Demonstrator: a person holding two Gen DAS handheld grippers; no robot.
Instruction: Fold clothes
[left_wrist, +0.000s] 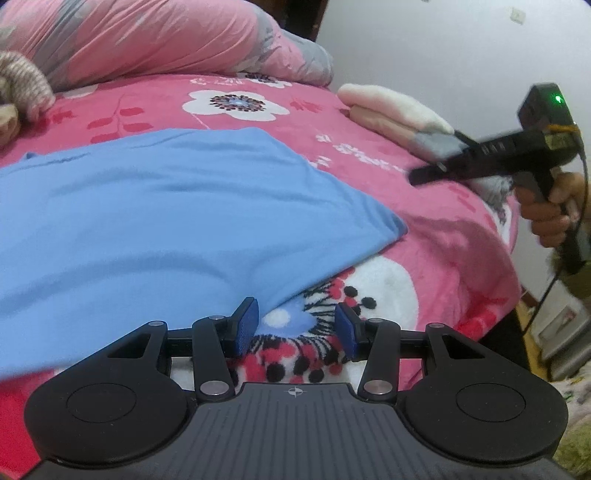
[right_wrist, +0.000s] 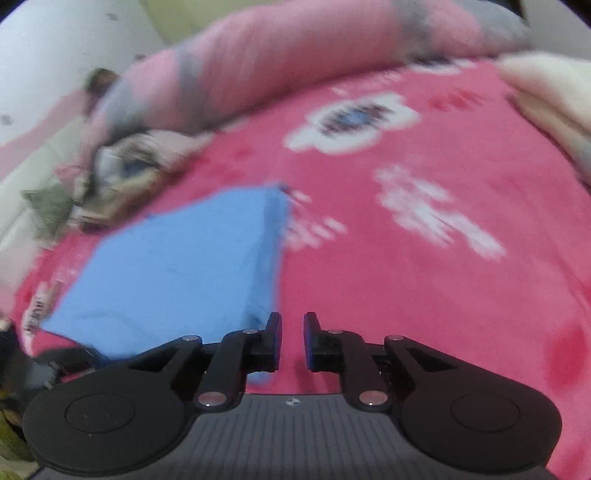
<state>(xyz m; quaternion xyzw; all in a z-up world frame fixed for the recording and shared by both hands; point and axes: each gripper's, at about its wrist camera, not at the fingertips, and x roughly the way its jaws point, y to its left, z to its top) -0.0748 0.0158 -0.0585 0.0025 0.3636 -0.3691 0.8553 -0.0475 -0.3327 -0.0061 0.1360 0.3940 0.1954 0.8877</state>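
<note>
Covering bed: pink floral blanket (left_wrist: 424, 221), blue garment (left_wrist: 166, 206).

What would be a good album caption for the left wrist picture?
Open left gripper poised at the edge of a blue garment spread on a pink floral blanket.

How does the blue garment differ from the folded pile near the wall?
The blue garment is one bright piece lying spread flat; the folded pile is several pale cream and grey pieces stacked. The garment covers far more area. Both rest on the pink floral blanket.
</note>
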